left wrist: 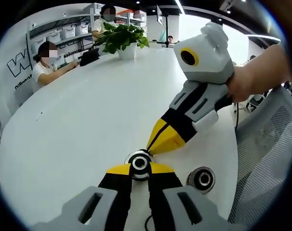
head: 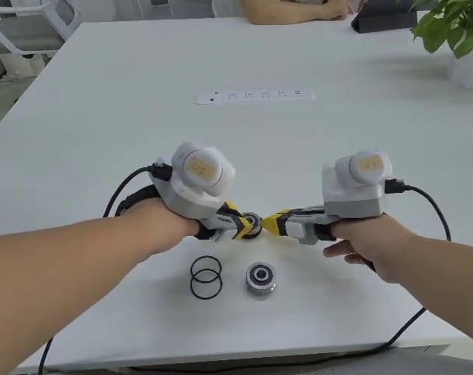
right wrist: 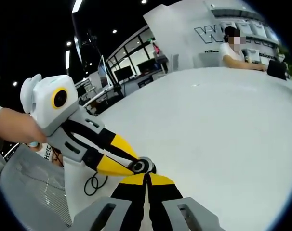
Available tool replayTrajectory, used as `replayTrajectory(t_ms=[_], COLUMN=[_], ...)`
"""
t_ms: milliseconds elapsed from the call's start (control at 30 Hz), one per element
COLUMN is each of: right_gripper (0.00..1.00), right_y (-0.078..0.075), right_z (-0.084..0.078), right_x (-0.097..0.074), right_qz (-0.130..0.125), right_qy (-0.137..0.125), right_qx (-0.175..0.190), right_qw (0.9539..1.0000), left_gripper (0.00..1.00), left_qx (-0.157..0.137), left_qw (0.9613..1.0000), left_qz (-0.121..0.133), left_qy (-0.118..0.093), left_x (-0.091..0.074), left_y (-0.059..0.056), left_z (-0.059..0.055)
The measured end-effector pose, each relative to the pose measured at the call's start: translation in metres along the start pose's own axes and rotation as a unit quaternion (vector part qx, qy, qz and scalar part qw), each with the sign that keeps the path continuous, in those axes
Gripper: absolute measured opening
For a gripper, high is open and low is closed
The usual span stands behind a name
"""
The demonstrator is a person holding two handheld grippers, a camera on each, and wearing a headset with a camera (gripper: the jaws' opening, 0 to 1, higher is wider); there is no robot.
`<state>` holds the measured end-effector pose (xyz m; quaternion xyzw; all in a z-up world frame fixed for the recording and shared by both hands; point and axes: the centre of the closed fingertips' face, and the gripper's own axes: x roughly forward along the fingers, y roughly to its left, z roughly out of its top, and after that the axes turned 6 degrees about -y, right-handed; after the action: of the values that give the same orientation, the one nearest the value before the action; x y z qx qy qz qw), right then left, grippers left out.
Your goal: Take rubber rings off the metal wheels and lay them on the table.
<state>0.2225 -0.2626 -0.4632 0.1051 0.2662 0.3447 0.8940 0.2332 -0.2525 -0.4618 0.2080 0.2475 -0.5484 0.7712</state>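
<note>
My left gripper [head: 243, 225] is shut on a small metal wheel [head: 251, 225], held just above the table. In the left gripper view the wheel [left wrist: 139, 163] sits between the yellow jaw tips of the left gripper [left wrist: 140, 169]. My right gripper [head: 269, 223] is shut, and its tips touch the wheel's rim from the right; I cannot tell if it pinches a rubber ring. In the right gripper view the right gripper [right wrist: 147, 177] meets the wheel [right wrist: 142, 166]. Two black rubber rings [head: 206, 277] lie on the table beside a second wheel [head: 260, 277].
The white table [head: 143, 117] carries a power strip [head: 256, 96] further back. A potted plant [head: 455, 31] stands at the far right corner. A person sits at the far side. Black cables trail from both grippers. The table's near edge lies just below the rings.
</note>
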Motion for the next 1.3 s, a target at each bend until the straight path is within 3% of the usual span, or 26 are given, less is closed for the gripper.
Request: replayTrajectory(t_ms=[300, 700, 1300], right_gripper=[0.00, 0.00, 0.00], right_y=[-0.0004, 0.0005, 0.0066], right_z=[-0.0003, 0.0011, 0.0014], right_x=[0.0007, 0.0005, -0.0023], right_qz=[0.005, 0.010, 0.025], right_qy=[0.000, -0.006, -0.006], right_qx=[-0.002, 0.029, 0.043], right_qw=[1.0000, 0.9995, 0.9988], left_gripper=[0.07, 0.07, 0.06], left_qx=[0.009, 0.017, 0.023], left_qw=[0.9999, 0.9998, 0.9997], left_qz=[-0.008, -0.008, -0.011], left_qy=[0.003, 0.001, 0.001], left_x=[0.0005, 0.0003, -0.0001], left_y=[-0.0043, -0.0042, -0.0066], left_z=[0.0007, 0.0001, -0.0002])
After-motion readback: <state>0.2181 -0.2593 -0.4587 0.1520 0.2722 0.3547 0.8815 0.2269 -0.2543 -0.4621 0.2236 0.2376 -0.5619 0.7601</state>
